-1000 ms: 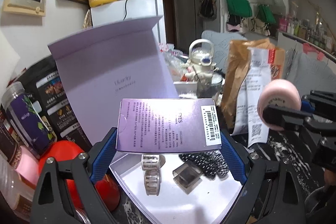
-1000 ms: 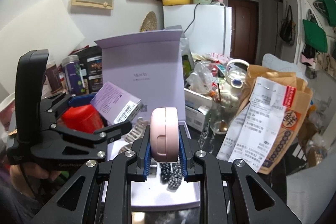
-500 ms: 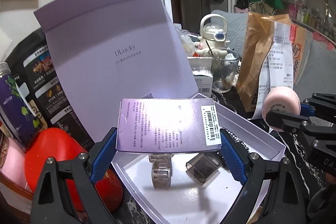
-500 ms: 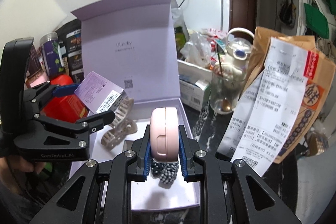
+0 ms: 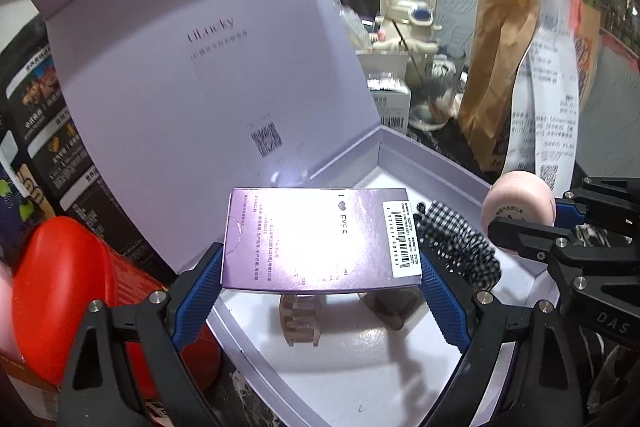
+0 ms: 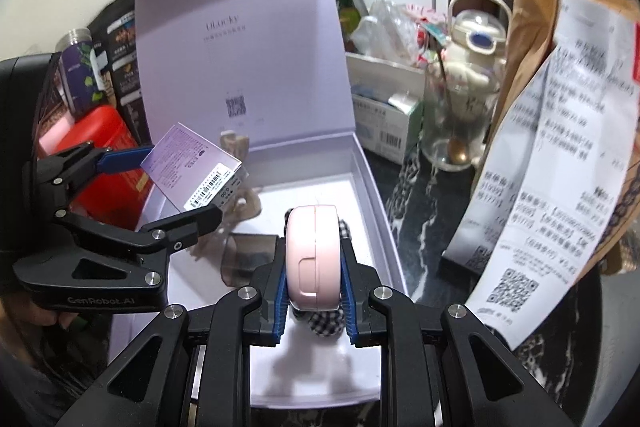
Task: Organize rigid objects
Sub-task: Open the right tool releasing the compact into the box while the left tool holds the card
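Observation:
My left gripper (image 5: 320, 267) is shut on a flat purple carton (image 5: 320, 239) with a barcode label, held above the open lilac gift box (image 5: 432, 155). The carton also shows in the right wrist view (image 6: 192, 167). My right gripper (image 6: 314, 275) is shut on a round pink compact case (image 6: 314, 259), held on edge over the box (image 6: 372, 179); the case also shows in the left wrist view (image 5: 520, 203). Inside the box lie a beige hair claw (image 5: 300, 319), a smoky square clip (image 6: 248, 259) and a black-and-white checked scrunchie (image 5: 460, 247).
The box lid (image 5: 192, 59) stands upright behind. A red container (image 5: 72, 299) and dark snack bags (image 5: 44, 115) sit left of the box. A glass jar (image 6: 456, 123), a white kettle (image 6: 476, 39), a brown paper bag with long receipts (image 6: 560, 147) and small cartons (image 6: 384, 127) crowd the right.
Both grippers have moved forward and down toward the box, each still holding its object. The box interior and lid now look much closer, and the scrunchie is in plain sight.

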